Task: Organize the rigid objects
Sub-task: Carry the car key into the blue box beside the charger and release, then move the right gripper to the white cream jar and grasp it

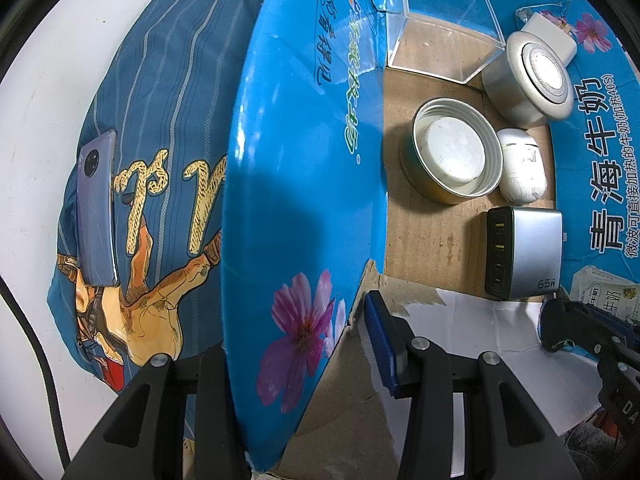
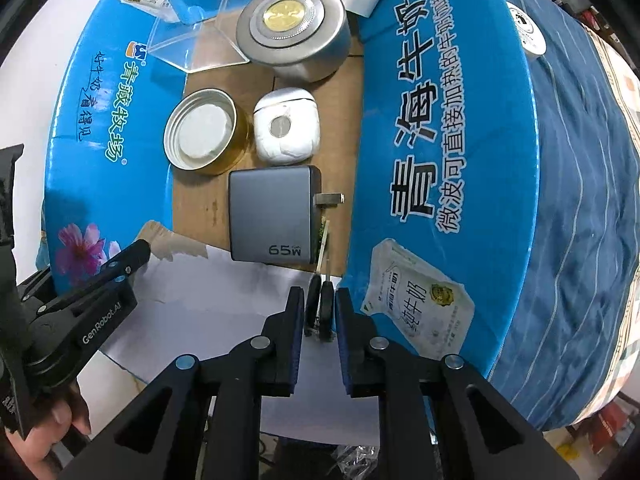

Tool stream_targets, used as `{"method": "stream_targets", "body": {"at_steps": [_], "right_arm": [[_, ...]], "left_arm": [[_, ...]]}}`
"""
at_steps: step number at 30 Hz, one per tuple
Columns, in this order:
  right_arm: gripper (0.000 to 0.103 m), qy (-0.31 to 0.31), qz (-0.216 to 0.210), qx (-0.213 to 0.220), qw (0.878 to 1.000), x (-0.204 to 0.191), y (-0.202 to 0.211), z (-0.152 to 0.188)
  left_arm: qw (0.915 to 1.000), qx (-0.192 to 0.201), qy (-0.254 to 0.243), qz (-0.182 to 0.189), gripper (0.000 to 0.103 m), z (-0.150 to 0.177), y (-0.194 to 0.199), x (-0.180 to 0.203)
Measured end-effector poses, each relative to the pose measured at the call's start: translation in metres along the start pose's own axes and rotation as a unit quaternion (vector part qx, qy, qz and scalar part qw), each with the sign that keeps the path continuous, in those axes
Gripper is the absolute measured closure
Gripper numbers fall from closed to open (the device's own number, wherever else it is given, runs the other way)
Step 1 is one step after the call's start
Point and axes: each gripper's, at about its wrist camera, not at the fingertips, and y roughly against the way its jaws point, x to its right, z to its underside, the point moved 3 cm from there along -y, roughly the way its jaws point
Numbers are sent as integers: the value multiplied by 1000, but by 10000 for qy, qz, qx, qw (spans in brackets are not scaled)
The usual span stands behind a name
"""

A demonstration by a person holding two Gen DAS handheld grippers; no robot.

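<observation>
A blue milk carton box (image 1: 304, 128) lies open on a blue striped cloth. On its brown floor are a grey 65W charger (image 2: 270, 216), an open tin with a white puck (image 2: 204, 132), a white earbud case (image 2: 286, 126), a round silver tin (image 2: 292, 28) and a clear plastic box (image 2: 196, 28). My left gripper (image 1: 292, 364) is shut on the box's side wall and shows at the left edge of the right wrist view (image 2: 72, 216). My right gripper (image 2: 319, 320) points down at the box's near end, open, with a small black object (image 2: 320, 306) standing between its pads, thin gaps either side.
A purple phone (image 1: 96, 208) lies on the printed cloth (image 1: 168, 92) outside the box. A white charger (image 1: 550, 36) sits in the box's far corner. White paper (image 2: 224, 292) covers the near floor. A hand (image 2: 44, 428) holds the left gripper.
</observation>
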Motion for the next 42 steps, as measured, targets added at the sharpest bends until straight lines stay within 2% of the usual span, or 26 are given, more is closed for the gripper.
{"method": "stream_targets", "body": {"at_steps": [4,6,8,11,14,19,25,30,33,37,42], "right_arm": [[64,46,-80,125,9999,-3,1,-2],[48,80,-55,196,9998,-5,6,-3],[37,96,29,324,9994,-5,12,-3],[35,188,148,519,9984,-8,20,-4],[15,164,165,721,9971,-9,30,-8],[15,90,223,1065,9940,0,49,-14],[15,-32,170,1159,9931,12,73,-17],[15,-178,-49,1278,9916,30,100,-16],[15,-592,-283,1408,9879,62,122,-28],[15,-1404,-657,1460,9771,136,142,-61],[15,-2108,-777,1413,9641,205,133,-106]], "left_arm": [[10000,-5,1,-7,62,0,0,0],[10000,-6,-1,-8,62,0,0,0],[10000,-10,10,-6,62,0,0,1],[10000,-21,18,-3,62,-1,1,1],[10000,-23,18,-3,62,-1,2,1],[10000,-25,10,-5,62,-1,2,1],[10000,-28,-28,-10,62,0,2,2],[10000,-28,-39,-14,62,0,1,3],[10000,-27,-53,-17,62,0,1,3],[10000,-25,-54,-17,62,0,1,4],[10000,-20,-57,-14,62,0,1,4]]}}
